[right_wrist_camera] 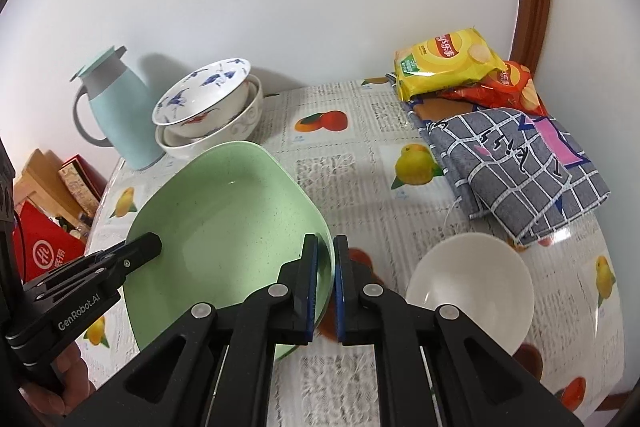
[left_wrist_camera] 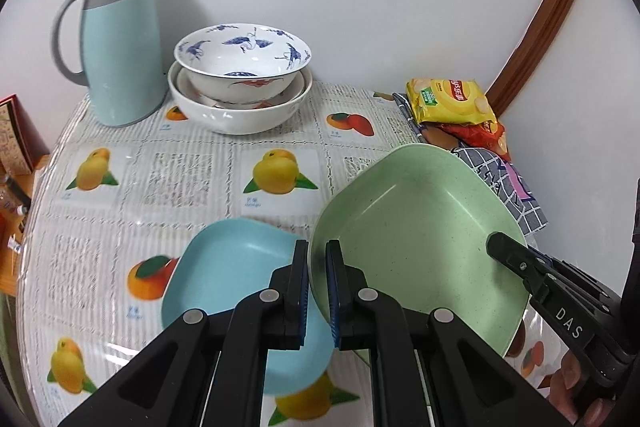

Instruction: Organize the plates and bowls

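1. Left wrist view: the green plate is held lifted, its rim between the nearly closed jaws of the left gripper; the right gripper pinches the opposite rim.
2. It seems light, stiff and smooth; hold only at the rims.
3. The blue plate lies left of and below the jaws, partly hidden.

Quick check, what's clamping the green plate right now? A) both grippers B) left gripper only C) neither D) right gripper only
A: the left gripper is shut on one rim of the green plate and the right gripper is shut on the opposite rim; each shows in the other's view.
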A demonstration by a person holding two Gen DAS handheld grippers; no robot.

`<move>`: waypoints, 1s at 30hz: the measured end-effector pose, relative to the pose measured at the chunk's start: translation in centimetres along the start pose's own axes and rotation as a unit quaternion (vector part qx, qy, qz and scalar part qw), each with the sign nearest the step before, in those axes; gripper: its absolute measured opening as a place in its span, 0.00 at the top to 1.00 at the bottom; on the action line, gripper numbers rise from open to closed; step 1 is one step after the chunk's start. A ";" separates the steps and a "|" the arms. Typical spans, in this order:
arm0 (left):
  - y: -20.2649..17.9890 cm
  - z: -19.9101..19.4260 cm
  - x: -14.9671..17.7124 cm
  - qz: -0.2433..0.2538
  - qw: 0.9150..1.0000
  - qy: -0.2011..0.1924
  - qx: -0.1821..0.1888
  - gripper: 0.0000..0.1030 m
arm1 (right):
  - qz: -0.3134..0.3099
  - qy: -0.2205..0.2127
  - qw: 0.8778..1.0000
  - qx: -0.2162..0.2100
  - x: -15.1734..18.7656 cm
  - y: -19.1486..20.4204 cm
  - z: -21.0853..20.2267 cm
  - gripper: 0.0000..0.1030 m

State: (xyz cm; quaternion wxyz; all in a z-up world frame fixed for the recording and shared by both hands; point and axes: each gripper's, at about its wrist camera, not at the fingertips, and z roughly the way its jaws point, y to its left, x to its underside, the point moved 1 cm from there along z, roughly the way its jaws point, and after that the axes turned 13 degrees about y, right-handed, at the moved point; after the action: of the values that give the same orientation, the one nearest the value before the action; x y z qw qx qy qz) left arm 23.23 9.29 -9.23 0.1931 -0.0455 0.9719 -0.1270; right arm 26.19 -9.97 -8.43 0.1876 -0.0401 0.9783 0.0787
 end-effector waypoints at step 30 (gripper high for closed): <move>3.1 -2.9 5.4 -0.010 1.000 -0.003 0.011 0.92 | -0.002 -0.012 1.000 -0.001 6.3 3.5 -2.7 0.93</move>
State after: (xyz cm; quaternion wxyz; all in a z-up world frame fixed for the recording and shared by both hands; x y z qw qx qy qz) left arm 17.03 12.23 -9.44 0.1956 -0.0533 0.9692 -0.1396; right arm 18.99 -7.28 -7.79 0.1999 -0.0411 0.9757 0.0796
